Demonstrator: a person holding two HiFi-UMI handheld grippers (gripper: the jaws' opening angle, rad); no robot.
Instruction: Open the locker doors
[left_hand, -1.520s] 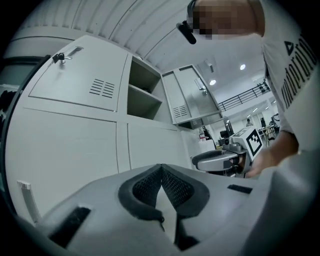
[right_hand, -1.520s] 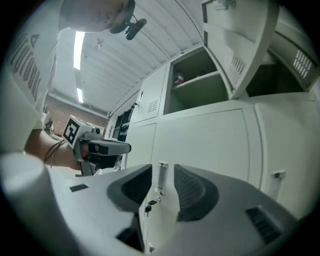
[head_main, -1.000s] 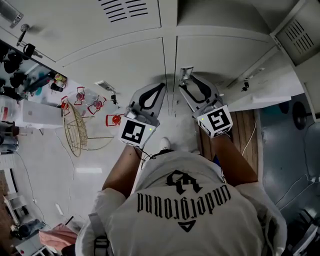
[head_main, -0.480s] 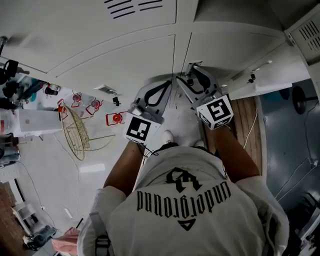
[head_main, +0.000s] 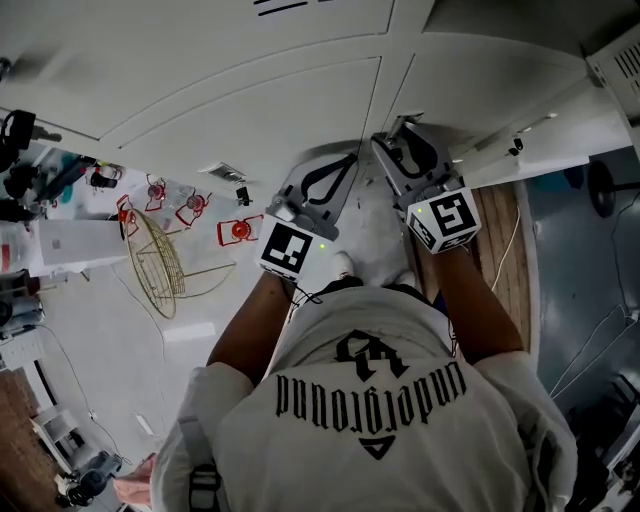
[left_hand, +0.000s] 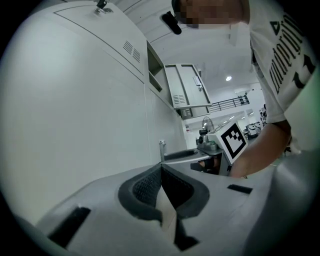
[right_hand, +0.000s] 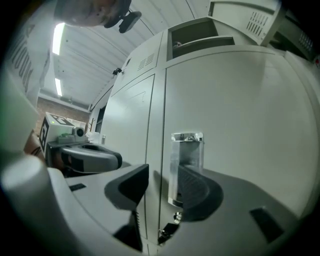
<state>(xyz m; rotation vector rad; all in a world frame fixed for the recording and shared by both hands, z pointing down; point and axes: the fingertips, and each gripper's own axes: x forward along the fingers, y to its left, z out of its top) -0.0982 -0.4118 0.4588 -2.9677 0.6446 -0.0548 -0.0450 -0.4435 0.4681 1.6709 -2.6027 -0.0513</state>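
Left-hand door: the left-hand door (left_hand: 75, 110) is a plain grey panel, closed; it runs along the left side of my left gripper and on ahead of it; vent slots sit high up on it.
Left gripper: my left gripper (left_hand: 161, 169) is clenched; its two dark pads meet at their tips with nothing caught between them (only a pale wedge of gap shows behind the tips); it points level along the lockers.
Seam: the seam (right_hand: 159, 125) between the two closed doors runs straight up ahead of my right gripper, in the space between its jaws.
Handle: the handle (right_hand: 186, 150), a small upright metal pull, stands on the right-hand door just right of that seam; it sits between my right jaws, close against the inner face of the right pad and well clear of the left pad; whether the right pad touches it I cannot tell.
Right gripper: my right gripper (right_hand: 162, 175) is released; its jaws stand wide, though they have just been closing a little; the handle between them is not pinched.
Right-hand door: the right-hand door (right_hand: 240, 115) is closed, flush with its neighbour; it spreads ahead and to the right of my right gripper.
Open compartment: an open compartment (right_hand: 192, 35) shows high above the handle.
Swung-out door: farther right of my right gripper, in the head view, a swung-out door (head_main: 540, 150) stands away from the row.
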